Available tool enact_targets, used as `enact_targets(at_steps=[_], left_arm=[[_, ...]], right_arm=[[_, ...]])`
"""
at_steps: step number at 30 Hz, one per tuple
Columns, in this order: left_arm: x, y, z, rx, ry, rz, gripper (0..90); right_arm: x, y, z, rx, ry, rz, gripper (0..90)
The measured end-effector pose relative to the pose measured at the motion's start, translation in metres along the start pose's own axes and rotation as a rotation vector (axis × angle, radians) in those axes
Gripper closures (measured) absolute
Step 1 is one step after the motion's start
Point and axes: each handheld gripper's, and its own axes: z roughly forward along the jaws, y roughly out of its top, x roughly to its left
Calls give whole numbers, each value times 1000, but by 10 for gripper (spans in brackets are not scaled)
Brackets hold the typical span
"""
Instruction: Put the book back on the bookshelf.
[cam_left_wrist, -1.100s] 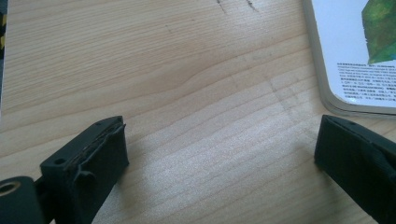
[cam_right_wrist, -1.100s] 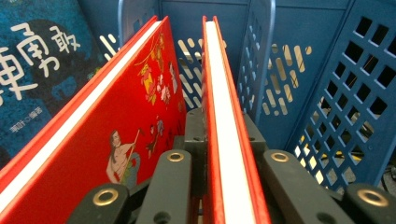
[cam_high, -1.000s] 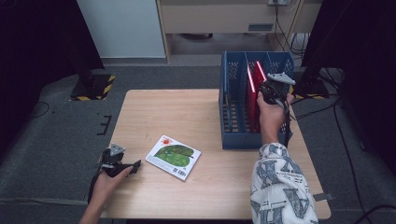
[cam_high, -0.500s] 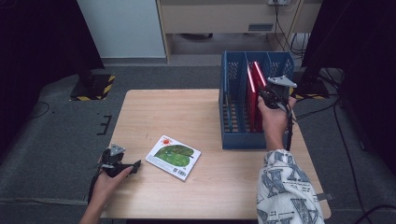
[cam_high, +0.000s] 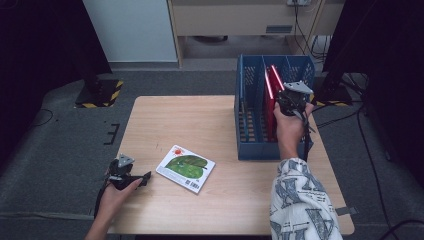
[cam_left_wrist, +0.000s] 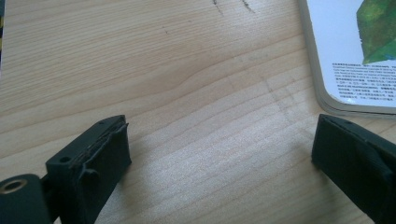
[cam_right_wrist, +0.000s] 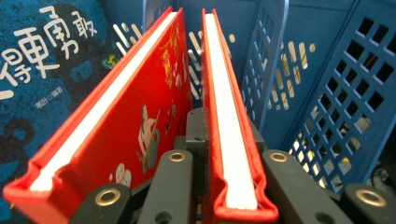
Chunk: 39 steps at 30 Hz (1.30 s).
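A blue slotted rack (cam_high: 248, 82) stands at the table's right side with two thin red books upright in it. My right gripper (cam_high: 291, 100) is above the rack and shut on the top edge of one red book (cam_right_wrist: 229, 116), its jaws having just been closing on it. The other red book (cam_right_wrist: 140, 102) leans away to its left, next to a dark blue book (cam_right_wrist: 42, 51). A flat picture book with a green leaf cover (cam_high: 186, 167) lies on the table. My left gripper (cam_high: 144, 176) rests just left of it, open, with bare wood between its jaws (cam_left_wrist: 219, 154).
The wooden table (cam_high: 190, 125) has bare room at its back left and along the front. The rack's blue lattice wall (cam_right_wrist: 336, 93) stands close on the right of the held book. Dark floor, cables and a stand base surround the table.
The right hand has shifted very slightly over the rack while holding the red book's top edge. The left hand and the picture book have stayed put.
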Motion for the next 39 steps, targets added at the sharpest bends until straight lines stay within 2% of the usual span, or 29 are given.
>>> enact_targets(at_steps=[9, 15, 22, 30, 35, 39], left_arm=[[0, 0, 0, 1, 0, 0, 29], [0, 0, 0, 1, 0, 1, 29], [0, 0, 0, 3, 0, 1, 28], [0, 0, 0, 3, 2, 0, 27], [0, 0, 0, 3, 1, 0, 27], [0, 0, 0, 3, 1, 2, 27]], right_arm=[[-1, 8, 7, -65, -5, 8, 800], [-1, 3, 16, -49, -19, 21, 799], [-2, -1, 15, -40, -27, 34, 795], [5, -1, 9, -37, -13, -21, 751], [2, -3, -1, -38, 6, -16, 700], [2, -7, -10, -32, 18, -20, 696]])
